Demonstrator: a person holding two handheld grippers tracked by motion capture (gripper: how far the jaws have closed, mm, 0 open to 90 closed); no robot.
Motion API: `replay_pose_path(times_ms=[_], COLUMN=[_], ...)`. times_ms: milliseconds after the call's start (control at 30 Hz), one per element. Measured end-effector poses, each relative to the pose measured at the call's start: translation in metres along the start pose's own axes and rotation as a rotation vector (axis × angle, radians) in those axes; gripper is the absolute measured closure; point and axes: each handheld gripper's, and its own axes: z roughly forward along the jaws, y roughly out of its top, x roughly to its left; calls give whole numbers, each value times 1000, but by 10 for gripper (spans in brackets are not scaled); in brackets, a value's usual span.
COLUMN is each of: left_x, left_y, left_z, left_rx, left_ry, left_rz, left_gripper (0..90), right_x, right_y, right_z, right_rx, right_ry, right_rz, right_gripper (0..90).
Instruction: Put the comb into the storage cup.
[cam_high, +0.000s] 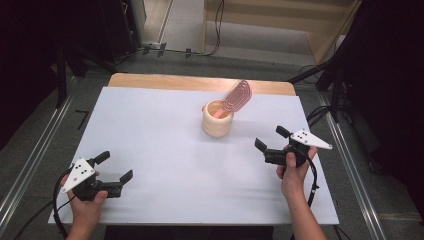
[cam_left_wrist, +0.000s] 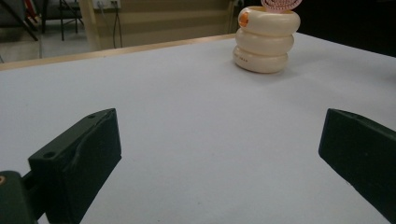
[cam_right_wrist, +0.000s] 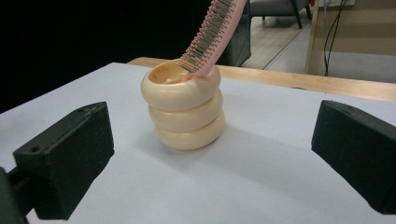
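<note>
A cream holder (cam_high: 217, 120) shaped like three stacked rings stands upright near the far middle of the white table (cam_high: 165, 150). A pink hairbrush (cam_high: 237, 96) sits handle-down in it, its head leaning out to the right. The left gripper view has the holder (cam_left_wrist: 265, 39) far off at the top right. In the right gripper view the holder (cam_right_wrist: 184, 105) and brush (cam_right_wrist: 212, 32) are close ahead. My left gripper (cam_high: 116, 168) is open at the near left, well away from the holder. My right gripper (cam_high: 271, 137) is open to the holder's right, nothing between its jaws.
The table's wooden far edge (cam_high: 200, 82) shows behind the white top. Metal rails (cam_high: 30, 160) run along the floor on both sides, and cables (cam_high: 217, 30) lie beyond the table. Bare white surface lies between both grippers and the holder.
</note>
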Motion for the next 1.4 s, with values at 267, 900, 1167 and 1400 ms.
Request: replay_pose_path(times_ms=[267, 900, 1167, 1400], left_x=[0, 0, 0, 0], left_y=[0, 0, 0, 0], left_z=[0, 0, 0, 0], left_rx=[0, 0, 0, -3], left_ry=[-1, -5, -6, -7], left_rz=[1, 7, 7, 7], left_gripper=[0, 0, 0, 0], right_x=[-2, -8, -13, -17], right_y=[-11, -32, -40, -50], right_z=[-16, -46, -58, -69], right_rx=[-12, -7, -10, -4], right_ry=[-7, -15, -23, -33], right_rz=[10, -4, -10, -8], right_gripper=[0, 0, 0, 0])
